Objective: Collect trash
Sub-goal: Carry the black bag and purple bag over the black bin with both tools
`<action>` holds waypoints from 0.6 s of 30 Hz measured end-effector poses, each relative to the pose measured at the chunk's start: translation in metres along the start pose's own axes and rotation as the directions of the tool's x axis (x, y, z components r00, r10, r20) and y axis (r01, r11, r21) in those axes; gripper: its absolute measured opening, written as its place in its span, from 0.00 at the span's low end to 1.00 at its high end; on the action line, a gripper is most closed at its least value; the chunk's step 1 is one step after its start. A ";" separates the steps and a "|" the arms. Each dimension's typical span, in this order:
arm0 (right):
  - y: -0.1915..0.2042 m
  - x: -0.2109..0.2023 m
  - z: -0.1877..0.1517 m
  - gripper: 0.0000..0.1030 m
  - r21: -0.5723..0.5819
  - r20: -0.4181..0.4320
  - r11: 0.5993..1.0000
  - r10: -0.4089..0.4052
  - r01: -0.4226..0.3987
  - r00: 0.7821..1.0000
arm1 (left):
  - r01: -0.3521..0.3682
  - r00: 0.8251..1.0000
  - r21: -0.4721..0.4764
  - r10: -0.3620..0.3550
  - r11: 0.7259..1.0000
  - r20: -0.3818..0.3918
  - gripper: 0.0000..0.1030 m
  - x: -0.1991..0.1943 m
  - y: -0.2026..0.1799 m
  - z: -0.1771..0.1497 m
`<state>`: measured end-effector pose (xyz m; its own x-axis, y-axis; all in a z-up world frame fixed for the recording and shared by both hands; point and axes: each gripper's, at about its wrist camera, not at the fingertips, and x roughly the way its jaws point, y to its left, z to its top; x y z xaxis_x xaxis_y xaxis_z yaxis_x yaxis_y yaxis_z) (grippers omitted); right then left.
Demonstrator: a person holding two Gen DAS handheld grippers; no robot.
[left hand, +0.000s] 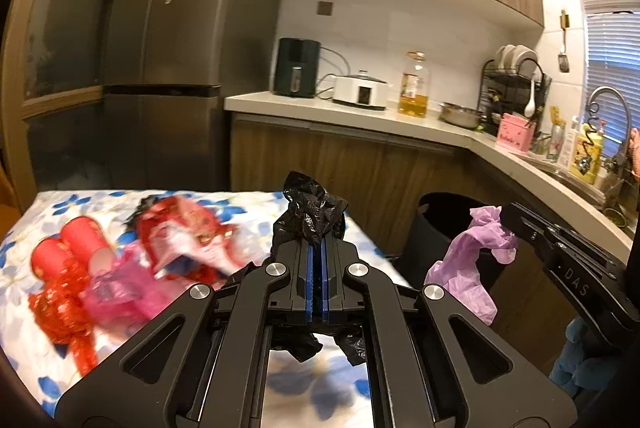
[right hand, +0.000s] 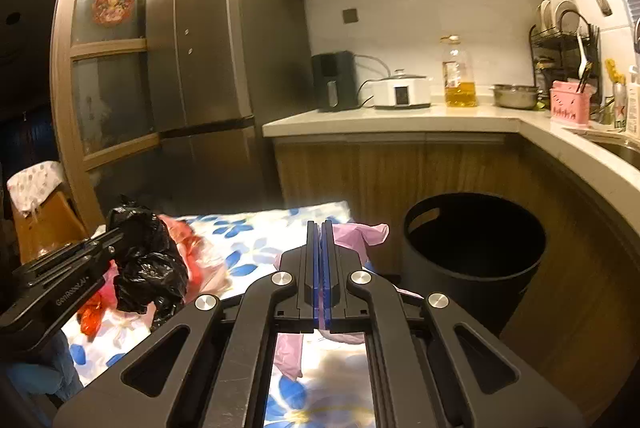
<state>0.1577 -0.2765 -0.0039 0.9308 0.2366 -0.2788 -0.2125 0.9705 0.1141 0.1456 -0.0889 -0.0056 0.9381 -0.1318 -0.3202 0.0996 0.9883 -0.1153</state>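
My left gripper point(left hand: 319, 242) is shut on a crumpled black plastic bag point(left hand: 314, 209), which it holds above the floral-cloth table point(left hand: 24, 308); the same bag point(right hand: 146, 264) hangs from it in the right wrist view. My right gripper point(right hand: 319, 228) is shut on a thin purple plastic bag point(right hand: 360, 234), which droops below the fingers point(left hand: 470, 260). A black round bin point(right hand: 472, 256) stands open on the floor just right of the table, ahead of the right gripper. Red cups point(left hand: 70, 248) and red and pink wrappers point(left hand: 176, 240) lie blurred on the table's left side.
Wooden cabinets and an L-shaped countertop point(right hand: 400, 121) run behind and to the right of the bin, carrying an oil bottle point(right hand: 460, 71), a white cooker point(right hand: 402, 89) and a dish rack point(right hand: 564, 39). A tall grey fridge point(right hand: 216, 47) stands behind the table.
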 end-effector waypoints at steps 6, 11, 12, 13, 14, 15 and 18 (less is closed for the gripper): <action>-0.022 -0.004 0.012 0.02 0.009 0.038 0.998 -0.058 0.058 0.998 | 0.057 0.998 0.039 -0.058 0.998 0.013 0.02 0.019 -0.033 0.012; -0.043 -0.006 0.021 0.02 0.027 0.062 0.994 -0.108 0.106 0.992 | 0.101 0.995 0.069 -0.102 0.993 0.020 0.02 0.034 -0.060 0.023; -0.049 -0.006 0.023 0.02 0.030 0.067 0.992 -0.121 0.119 0.990 | 0.110 0.994 0.074 -0.112 0.991 0.021 0.02 0.038 -0.066 0.025; -0.052 -0.006 0.024 0.02 0.032 0.069 0.991 -0.129 0.127 0.989 | 0.115 0.993 0.078 -0.117 0.990 0.023 0.02 0.040 -0.070 0.026; -0.056 -0.006 0.025 0.02 0.035 0.073 0.990 -0.137 0.135 0.988 | 0.123 0.992 0.085 -0.126 0.989 0.026 0.02 0.044 -0.076 0.029; -0.060 -0.006 0.027 0.02 0.037 0.075 0.989 -0.145 0.142 0.987 | 0.130 0.991 0.092 -0.133 0.987 0.028 0.02 0.047 -0.082 0.031; -0.070 -0.005 0.032 0.02 0.044 0.086 0.985 -0.171 0.167 0.982 | 0.147 0.988 0.110 -0.152 0.983 0.037 0.02 0.054 -0.096 0.037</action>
<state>0.1775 -0.3476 0.0200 0.9755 0.0626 -0.2107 -0.0404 0.9933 0.1079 0.1992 -0.1879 0.0230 0.9239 -0.2773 -0.2636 0.2721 0.9606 -0.0569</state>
